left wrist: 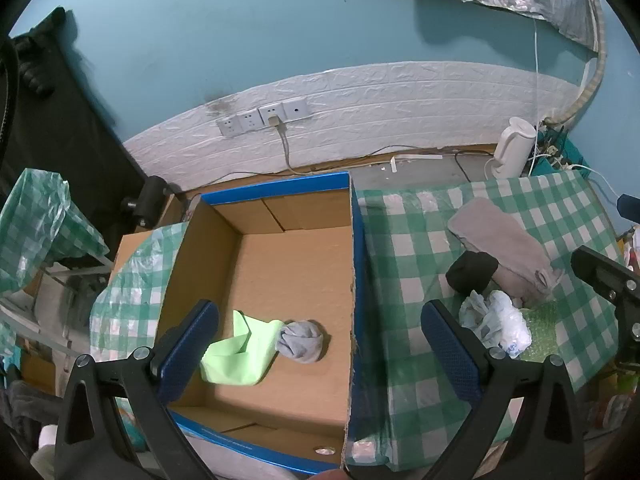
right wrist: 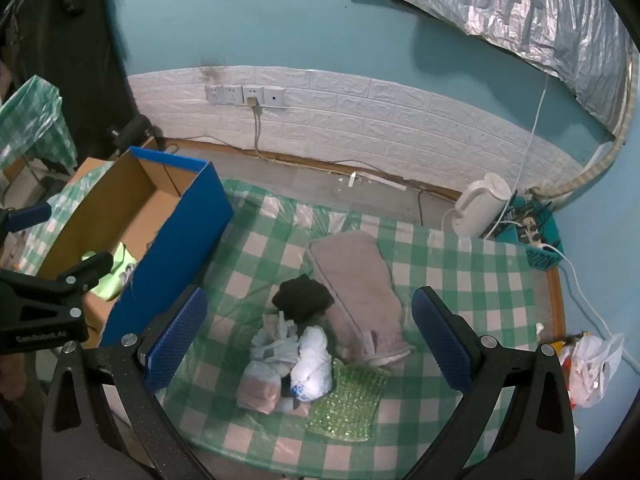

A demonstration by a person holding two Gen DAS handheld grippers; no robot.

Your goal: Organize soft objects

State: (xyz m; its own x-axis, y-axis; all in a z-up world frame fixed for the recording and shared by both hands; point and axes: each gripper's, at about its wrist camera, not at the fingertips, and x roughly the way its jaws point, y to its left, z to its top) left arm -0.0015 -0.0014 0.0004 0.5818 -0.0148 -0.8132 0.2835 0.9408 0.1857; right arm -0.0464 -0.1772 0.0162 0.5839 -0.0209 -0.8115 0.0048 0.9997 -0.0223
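1. Green-and-white checked plastic sheeting [right wrist: 460, 276] covers the bench, wrinkled and shiny, with the bench's wooden rim [right wrist: 556, 304] showing at its right edge.
2. A cardboard box [left wrist: 280, 256] with blue outer walls sits at the bench's left end; inside it lie a light green cloth [left wrist: 240, 352] and a balled grey sock [left wrist: 300, 340], touching each other.
3. On the sheeting, well apart from the box, are a folded grey-pink towel [right wrist: 356, 280], a black rolled sock [right wrist: 302, 300] against its left edge, crumpled white plastic bags [right wrist: 296, 360] just in front, and a green bubble-wrap piece [right wrist: 348, 404] beside them.
4. The left claw [left wrist: 320, 352] hangs spread wide above the box, holding nothing.
5. The right claw [right wrist: 312, 344] is also spread wide and empty, above the pile of bags.
6. Behind the bench, a teal wall carries a band of white brick-pattern panelling [right wrist: 360, 120] with a row of sockets [right wrist: 244, 95], one with a plug and cable.
7. A white kettle [right wrist: 480, 204] stands at the far right, silver foil [right wrist: 520, 12] hangs above.
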